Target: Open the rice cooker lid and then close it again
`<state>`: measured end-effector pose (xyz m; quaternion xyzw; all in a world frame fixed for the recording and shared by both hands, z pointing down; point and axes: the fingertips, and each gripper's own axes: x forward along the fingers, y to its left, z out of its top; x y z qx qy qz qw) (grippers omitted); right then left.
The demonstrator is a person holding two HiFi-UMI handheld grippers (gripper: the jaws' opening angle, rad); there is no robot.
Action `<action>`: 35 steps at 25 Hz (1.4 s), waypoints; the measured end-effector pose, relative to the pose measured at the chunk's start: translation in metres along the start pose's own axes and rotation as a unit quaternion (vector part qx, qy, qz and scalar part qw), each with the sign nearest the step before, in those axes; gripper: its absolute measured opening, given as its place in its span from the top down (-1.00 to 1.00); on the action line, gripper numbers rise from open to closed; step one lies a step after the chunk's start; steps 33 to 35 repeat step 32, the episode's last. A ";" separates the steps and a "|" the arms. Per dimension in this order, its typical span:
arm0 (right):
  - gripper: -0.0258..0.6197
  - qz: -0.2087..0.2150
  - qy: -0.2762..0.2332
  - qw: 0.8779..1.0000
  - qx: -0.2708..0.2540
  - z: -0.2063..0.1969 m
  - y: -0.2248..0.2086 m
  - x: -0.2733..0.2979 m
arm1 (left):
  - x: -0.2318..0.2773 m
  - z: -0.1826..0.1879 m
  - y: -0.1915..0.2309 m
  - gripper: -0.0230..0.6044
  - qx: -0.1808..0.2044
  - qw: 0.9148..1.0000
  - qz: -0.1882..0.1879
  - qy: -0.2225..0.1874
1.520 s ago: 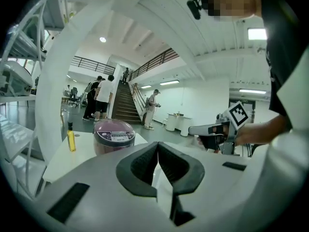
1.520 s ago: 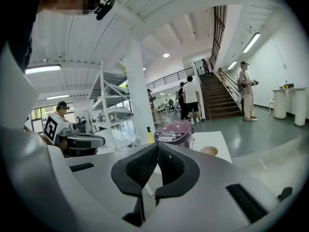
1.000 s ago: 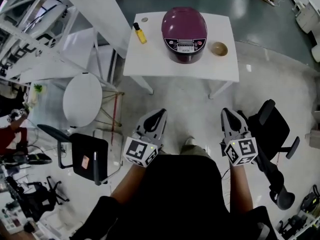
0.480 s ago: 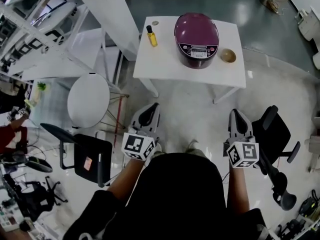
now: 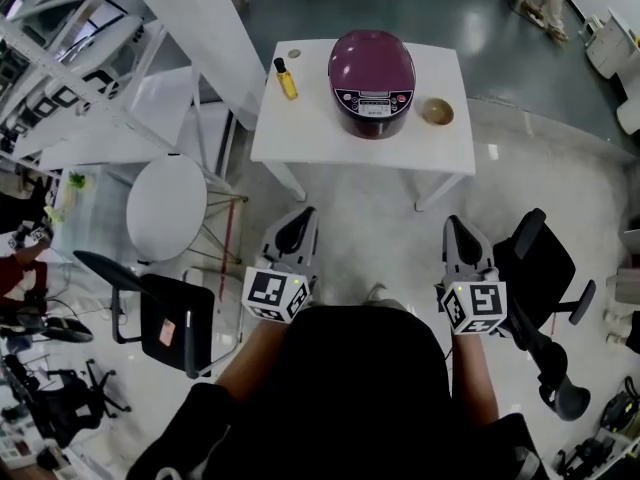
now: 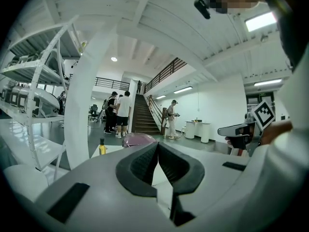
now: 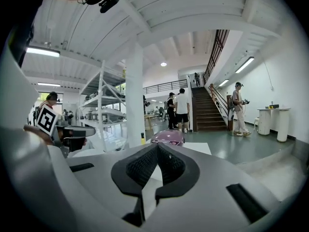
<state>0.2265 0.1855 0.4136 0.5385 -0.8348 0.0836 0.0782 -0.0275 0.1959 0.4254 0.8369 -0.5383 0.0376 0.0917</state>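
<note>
Head view: glossy purple domed rice cooker (image 5: pixel 371 83), lid down, upper centre on white square table (image 5: pixel 300 133), between small yellow bottle (image 5: pixel 285 78) and tan round bowl (image 5: pixel 437 111). Left gripper (image 5: pixel 299 223) and right gripper (image 5: pixel 456 226) lower centre, well apart from table.
Left gripper view: jaws pressed together, nothing between; cooker (image 6: pixel 137 139) just above tips.
Right gripper view: jaws together, empty; cooker (image 7: pixel 167 137) centre frame above tips.
</note>
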 end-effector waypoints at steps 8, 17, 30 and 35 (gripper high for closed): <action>0.92 0.005 -0.003 1.000 -0.003 -0.005 -0.035 -0.010 | 0.004 -0.003 -0.027 0.91 0.011 0.999 0.035 -0.012; 0.92 0.032 -0.006 0.999 -0.017 -0.007 -0.052 -0.012 | -0.004 -0.006 -0.045 0.91 0.014 0.998 0.065 -0.006; 0.92 0.039 -0.001 0.999 -0.025 -0.010 -0.065 -0.011 | 0.001 -0.015 -0.049 0.91 0.010 0.997 0.074 0.005; 0.92 0.040 -0.001 0.999 -0.026 -0.010 -0.067 -0.011 | 0.003 -0.016 -0.051 0.91 0.009 0.997 0.074 0.006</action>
